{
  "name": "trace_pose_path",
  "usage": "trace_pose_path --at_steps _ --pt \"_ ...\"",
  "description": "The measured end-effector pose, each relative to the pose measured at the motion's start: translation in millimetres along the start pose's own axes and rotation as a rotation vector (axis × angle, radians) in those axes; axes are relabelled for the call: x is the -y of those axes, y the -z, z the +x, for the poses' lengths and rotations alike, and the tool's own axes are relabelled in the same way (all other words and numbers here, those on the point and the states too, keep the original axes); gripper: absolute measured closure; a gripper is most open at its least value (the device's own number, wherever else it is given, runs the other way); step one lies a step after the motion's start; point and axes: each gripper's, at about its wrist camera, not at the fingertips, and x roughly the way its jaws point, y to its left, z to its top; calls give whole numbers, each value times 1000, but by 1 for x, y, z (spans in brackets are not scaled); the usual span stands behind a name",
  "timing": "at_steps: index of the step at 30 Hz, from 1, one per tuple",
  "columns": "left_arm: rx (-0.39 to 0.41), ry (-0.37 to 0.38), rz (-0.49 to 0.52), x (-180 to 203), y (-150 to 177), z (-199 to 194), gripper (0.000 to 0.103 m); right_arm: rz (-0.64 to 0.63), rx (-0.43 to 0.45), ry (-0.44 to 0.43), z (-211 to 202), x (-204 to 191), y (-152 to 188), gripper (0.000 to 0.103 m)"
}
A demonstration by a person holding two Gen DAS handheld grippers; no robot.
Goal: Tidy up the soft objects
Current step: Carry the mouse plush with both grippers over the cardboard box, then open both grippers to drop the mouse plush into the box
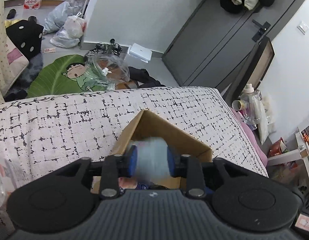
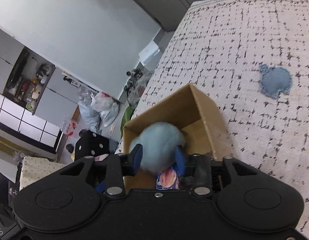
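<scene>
The left gripper (image 1: 151,161) hangs over an open cardboard box (image 1: 196,142) with a blurred pale blue soft ball (image 1: 151,156) between its blue pads; whether they press on it I cannot tell. The right gripper (image 2: 158,157) hangs over the same box (image 2: 202,108), a pale blue soft ball (image 2: 158,146) blurred between its parted fingers, grip unclear. The box sits on a white bed cover with black marks (image 2: 244,40). A blue cloth patch (image 2: 275,82) lies on the cover, well apart from the box.
</scene>
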Motion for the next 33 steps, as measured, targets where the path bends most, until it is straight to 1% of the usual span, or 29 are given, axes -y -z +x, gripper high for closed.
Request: trace_pose_path --at_steps 2,4,7,12,13,17,20,23,28,30,33 --pt "7 -14 -1 1 1 -4 55 9 11 5 -9 4 -2 61" --pt "6 -33 -2 3 1 -10 53 22 20 8 -18 8 -4 59" --pt "10 -46 -4 6 3 -19 52 22 49 16 -36 13 -7 49" --pt "18 -90 31 18 8 -30 51 16 69 26 -61 23 -9 48" --pt "14 -99 40 21 10 -32 51 17 72 30 -65 25 -9 46" --pt "-5 -80 48 32 14 -40 51 11 93 52 -85 32 -11 34" --pt "-2 -79 80 45 17 -48 51 5 106 62 -98 38 -12 29" --pt "-11 -61 112 58 20 -55 51 -6 124 75 -112 42 -14 26" --pt "9 -62 141 79 29 -67 51 -1 144 84 -133 58 -17 23" --pt "1 -60 152 87 33 -69 51 2 151 92 -140 64 -18 19" --pt "-11 -51 178 100 39 -71 51 2 169 104 -153 76 -19 18"
